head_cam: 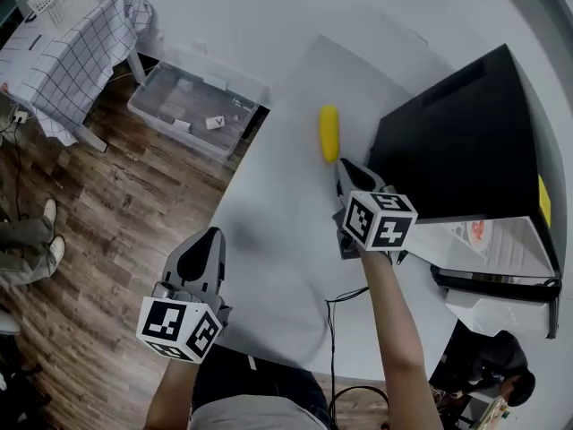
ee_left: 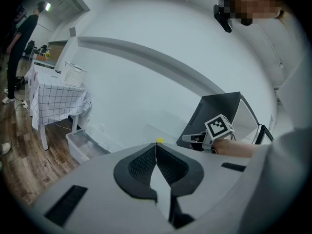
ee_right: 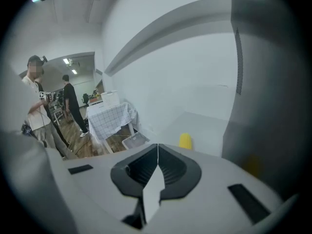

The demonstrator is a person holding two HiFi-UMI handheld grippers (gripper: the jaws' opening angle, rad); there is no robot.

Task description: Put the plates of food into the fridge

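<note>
White desk (head_cam: 269, 204) filled the middle of the head view, with wooden floor (head_cam: 116, 213) and a clear plastic bin (head_cam: 192, 106) seen at the upper left. The black fridge (head_cam: 457, 141) was set on the desk at the right of the frame, and its pale inside was shown at the lower right, where what looked like a plate (head_cam: 477, 231) with something red-orange on it was seen already lying; it was too small to be read with certainty. No other plate was seen on the desk; only a yellow item (head_cam: 329, 133) lay just beside the fridge, above centre. The left hand-held gripper (head_cam: 208, 238) was held low at the lower left, well apart from the fridge, its jaws pressed together on nothing. The right hand-held gripper (head_cam: 343, 170) was pointed toward the yellow item, near the fridge's front corner, and its jaws too were closed and empty. The loading step was judged to be largely done, since no plate was found waiting outside. For the next move, either the yellow item would have to be taken, for which the right jaws would first need to be parted, or the fridge door would have to be pushed to, for which closed jaws would serve.
</note>
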